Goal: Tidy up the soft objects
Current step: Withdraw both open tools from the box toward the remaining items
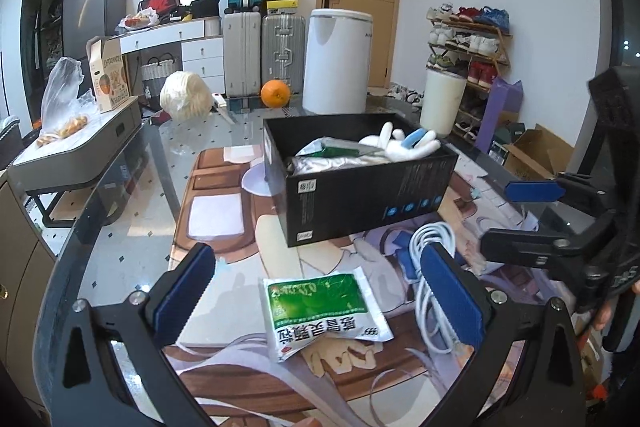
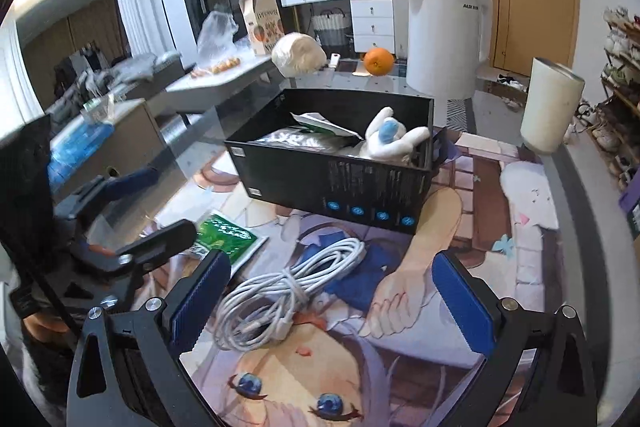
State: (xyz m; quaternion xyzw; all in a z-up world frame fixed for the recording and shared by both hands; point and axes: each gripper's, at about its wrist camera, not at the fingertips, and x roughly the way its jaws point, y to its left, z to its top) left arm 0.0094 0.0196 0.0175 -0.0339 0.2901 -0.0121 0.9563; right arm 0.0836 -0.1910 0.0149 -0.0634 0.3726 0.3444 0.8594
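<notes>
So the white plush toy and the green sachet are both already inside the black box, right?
Not quite. The white plush toy is in the black box, but the green sachet lies on the table mat in front of it, as the left wrist view shows.

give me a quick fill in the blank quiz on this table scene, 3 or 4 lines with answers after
1. The white plush toy lies inside the black ____.
2. The green and silver sachet lies between the fingers of the ____ hand-held gripper.
3. In front of the right hand-held gripper lies a bundled white ____.
4. The round fruit at the far end of the table is ____ in colour.

Missing words: box; left; cable; orange
</notes>
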